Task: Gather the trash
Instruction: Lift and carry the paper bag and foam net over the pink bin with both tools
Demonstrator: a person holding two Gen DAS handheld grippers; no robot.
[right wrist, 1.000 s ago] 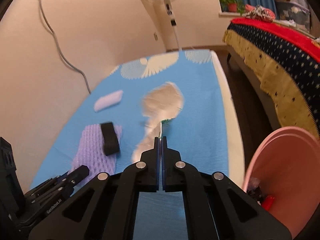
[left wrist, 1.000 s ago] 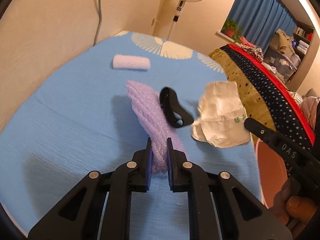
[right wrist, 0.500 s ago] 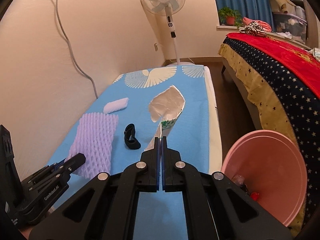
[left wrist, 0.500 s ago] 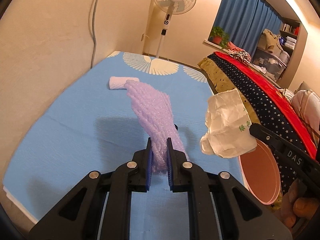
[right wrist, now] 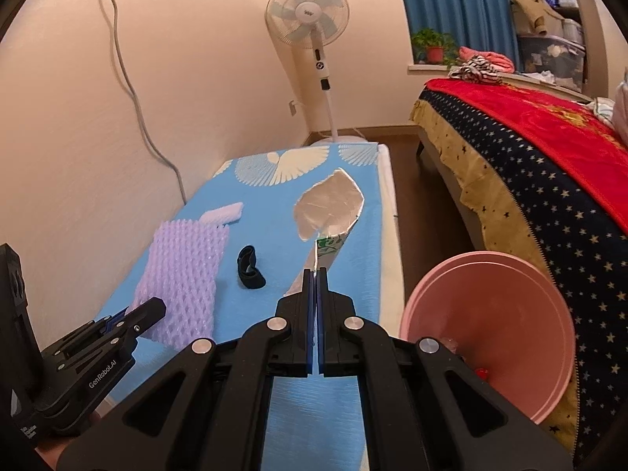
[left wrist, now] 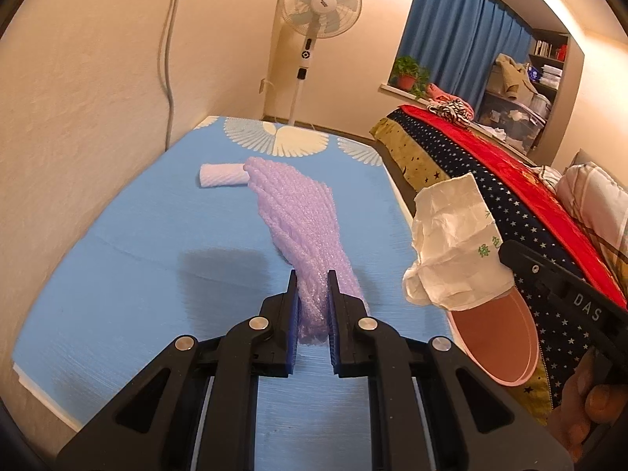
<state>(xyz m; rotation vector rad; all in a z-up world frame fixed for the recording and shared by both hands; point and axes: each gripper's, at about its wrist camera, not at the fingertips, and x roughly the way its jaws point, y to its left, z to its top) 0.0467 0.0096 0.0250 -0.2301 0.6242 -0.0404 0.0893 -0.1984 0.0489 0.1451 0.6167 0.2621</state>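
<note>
My left gripper [left wrist: 311, 274] is shut on a purple foam net [left wrist: 302, 219] and holds it up above the blue-covered table [left wrist: 157, 243]. It shows in the right wrist view [right wrist: 184, 274] at the left. My right gripper [right wrist: 316, 272] is shut on a crumpled white wrapper with a silver inside [right wrist: 327, 208], held above the table. In the left wrist view the wrapper [left wrist: 451, 243] hangs over the pink bin [left wrist: 498, 337]. A black band [right wrist: 249, 269] and a white foam roll [right wrist: 223, 214] lie on the table.
The pink bin [right wrist: 490, 325] stands on the floor right of the table, with some trash inside. A bed with a starred cover [right wrist: 549, 165] is further right. A standing fan [right wrist: 310, 23] is at the far end. A cable [right wrist: 129, 90] runs down the wall.
Both grippers have risen and pulled back with their loads. The purple net has lifted off the table, leaving the black band lying there. The wrapper has moved towards the pink bin.
</note>
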